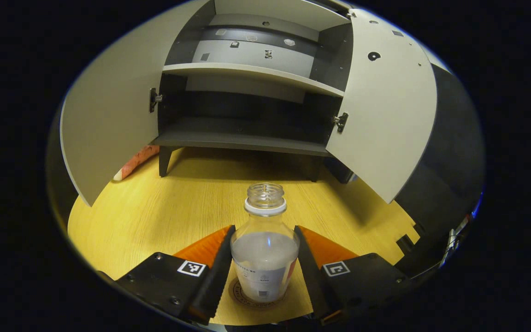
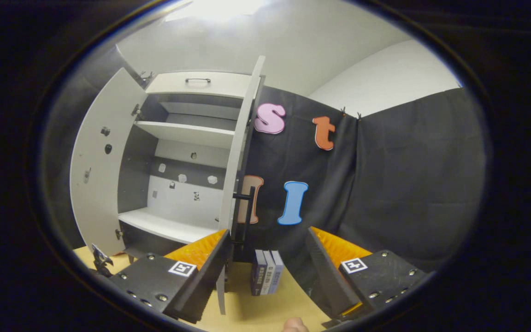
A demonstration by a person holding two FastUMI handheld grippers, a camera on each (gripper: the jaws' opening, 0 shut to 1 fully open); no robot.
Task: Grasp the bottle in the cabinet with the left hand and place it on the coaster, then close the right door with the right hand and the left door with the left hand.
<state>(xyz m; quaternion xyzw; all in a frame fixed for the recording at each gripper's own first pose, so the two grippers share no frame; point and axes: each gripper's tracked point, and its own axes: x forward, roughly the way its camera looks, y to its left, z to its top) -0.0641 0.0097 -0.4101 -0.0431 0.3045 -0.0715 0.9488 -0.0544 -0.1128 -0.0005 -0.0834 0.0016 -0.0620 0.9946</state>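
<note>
A clear glass bottle [image 1: 264,258] with no cap and a white neck ring stands upright on a round coaster [image 1: 240,299] on the wooden table. My left gripper [image 1: 264,228] is shut on the bottle's body, one orange-backed finger pressing on each side. Behind it the cabinet [image 1: 247,138] has both doors swung wide: the left door [image 1: 109,124] and the right door [image 1: 385,115]. Its shelves are bare. My right gripper [image 2: 268,233] is open, nothing between its fingers, and hangs just in front of the right door [image 2: 241,152], seen edge-on with its dark handle [image 2: 248,203].
Three small books [image 2: 266,276] stand on the table [image 2: 256,313] by the black cloth wall, right of the cabinet. The cabinet stands on short dark legs [image 1: 165,161]. A fingertip [image 2: 295,325] shows at the bottom edge of the right gripper view.
</note>
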